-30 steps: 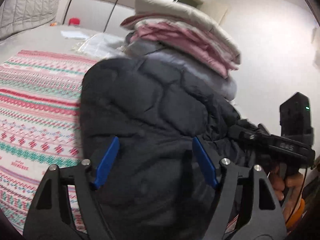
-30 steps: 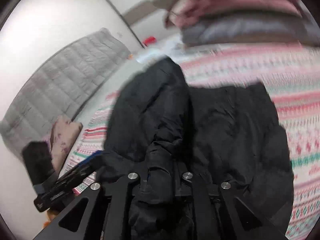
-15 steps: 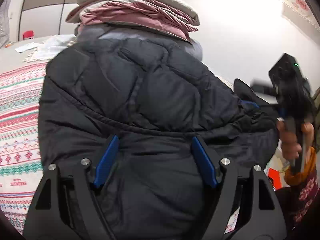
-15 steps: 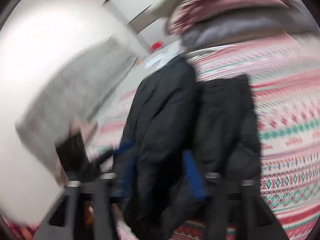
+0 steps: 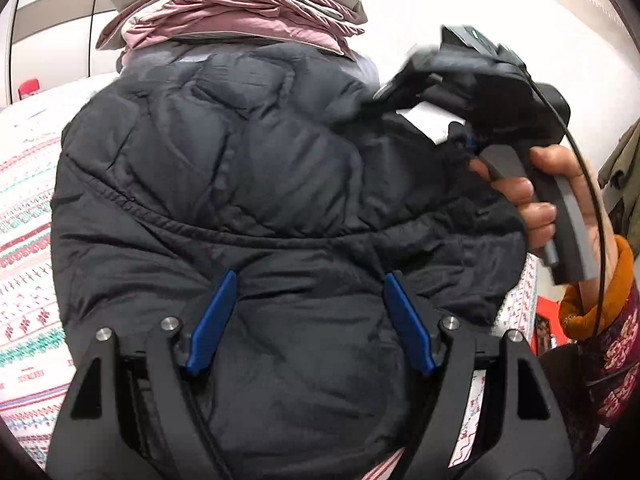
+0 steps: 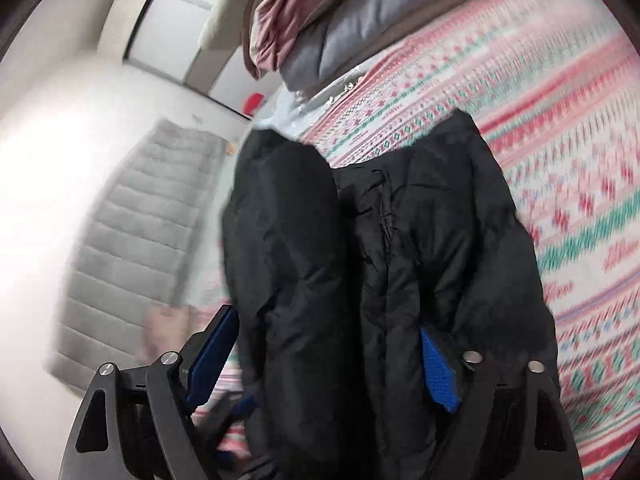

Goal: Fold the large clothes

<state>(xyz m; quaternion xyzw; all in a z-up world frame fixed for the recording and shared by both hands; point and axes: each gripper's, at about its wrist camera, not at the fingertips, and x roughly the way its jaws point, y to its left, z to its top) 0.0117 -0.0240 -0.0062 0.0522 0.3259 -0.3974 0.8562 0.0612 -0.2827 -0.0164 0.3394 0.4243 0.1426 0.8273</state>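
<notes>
A black quilted puffer jacket (image 5: pixel 248 184) lies folded on the patterned bed cover and fills the left wrist view. My left gripper (image 5: pixel 310 320) is open just above its near part, blue pads wide apart. My right gripper (image 6: pixel 320 364) is open, its jaws standing to either side of a thick fold of the jacket (image 6: pixel 400 240). In the left wrist view the right gripper's body (image 5: pixel 492 92) is at the jacket's right edge, held by a hand.
A stack of folded pink, beige and grey bedding (image 5: pixel 236 12) stands right behind the jacket. The red, green and white patterned bed cover (image 6: pixel 560 128) spreads around it. A grey quilted headboard (image 6: pixel 132 224) and a white wall stand to the left.
My right gripper has opened; a second ago it was shut on a fold of the jacket. It has swung upward at the jacket's right side. My left gripper has closed in on the jacket, still open.
</notes>
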